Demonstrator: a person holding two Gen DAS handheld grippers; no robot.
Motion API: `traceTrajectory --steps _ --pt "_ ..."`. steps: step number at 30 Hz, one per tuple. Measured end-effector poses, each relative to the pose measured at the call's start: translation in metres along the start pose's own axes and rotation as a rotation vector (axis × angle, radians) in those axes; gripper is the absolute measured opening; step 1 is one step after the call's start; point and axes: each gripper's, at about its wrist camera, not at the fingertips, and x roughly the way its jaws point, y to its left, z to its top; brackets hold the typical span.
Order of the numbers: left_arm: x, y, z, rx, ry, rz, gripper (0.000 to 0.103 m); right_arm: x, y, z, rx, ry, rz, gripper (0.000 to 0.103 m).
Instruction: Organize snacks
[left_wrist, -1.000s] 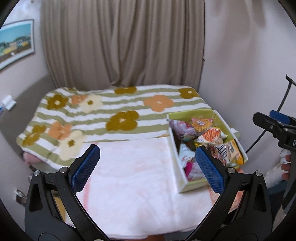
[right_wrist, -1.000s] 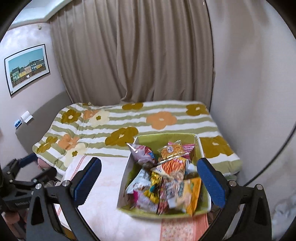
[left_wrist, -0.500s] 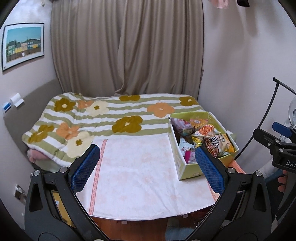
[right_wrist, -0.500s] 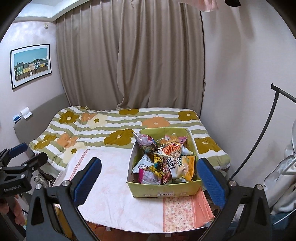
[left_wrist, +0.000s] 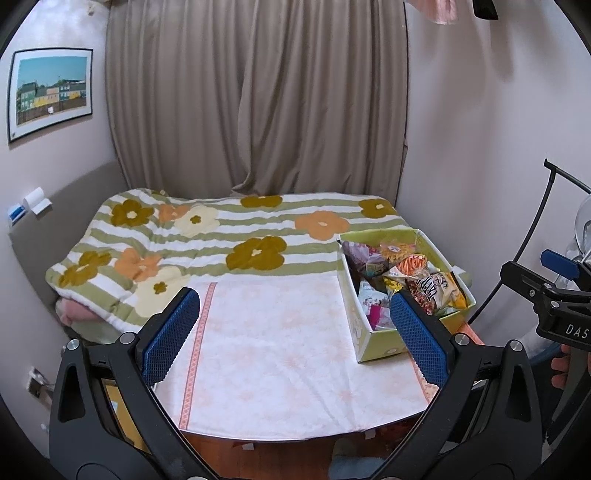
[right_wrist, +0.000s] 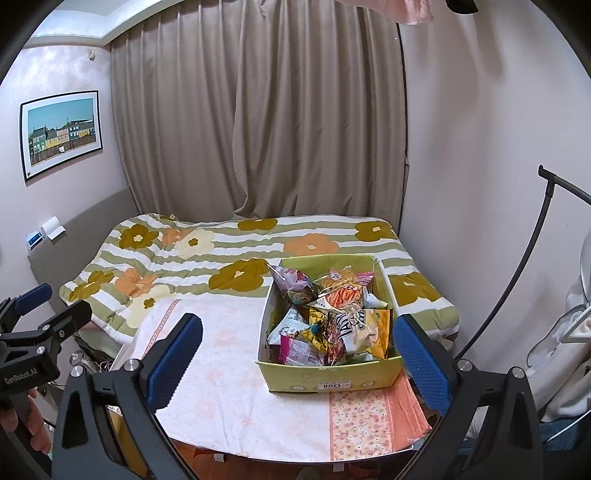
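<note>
behind the green box (right_wrist: 332, 384) a flowered bed fills the room. box stands on the table cloth (left_wrist: 273, 354), near its right edge, with snack bags (right_wrist: 332, 317) heaped loosely inside. left of the box the cloth is bare, room for sorting. left gripper (left_wrist: 295, 336) and right gripper (right_wrist: 295, 354) both hang wide and hold nothing; whether sorting is starting or done i cannot judge.

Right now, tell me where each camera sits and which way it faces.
Left wrist: on the open left gripper, facing the clothed table and bed; snack box at right; right gripper at the edge.
Right wrist: on the open right gripper, facing the snack box; left gripper at the left edge.
Shared: box, table, bed, curtain.
</note>
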Motion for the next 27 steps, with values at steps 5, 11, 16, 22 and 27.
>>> traceTrajectory --steps 5,11,16,22,27 --pt "-0.0005 -0.0002 -0.0012 0.002 -0.003 0.003 0.102 0.0011 -0.0008 0.0005 0.0 0.0 -0.001 0.103" --pt "0.0001 0.003 -0.0011 0.005 -0.007 0.007 0.102 0.0011 -0.002 0.0003 -0.001 0.0 -0.002 0.103" --pt "0.0004 0.0059 -0.0011 0.002 -0.007 0.009 0.102 0.0012 -0.0005 0.0014 -0.004 0.0 -0.007 0.103" --pt "0.0013 0.0067 -0.001 0.003 -0.007 0.008 0.102 0.002 -0.0003 0.002 -0.002 0.0 -0.008 0.103" --pt "0.0039 0.0089 -0.0002 0.005 -0.01 0.006 0.102 0.002 -0.001 0.0022 -0.003 -0.001 -0.008 0.103"
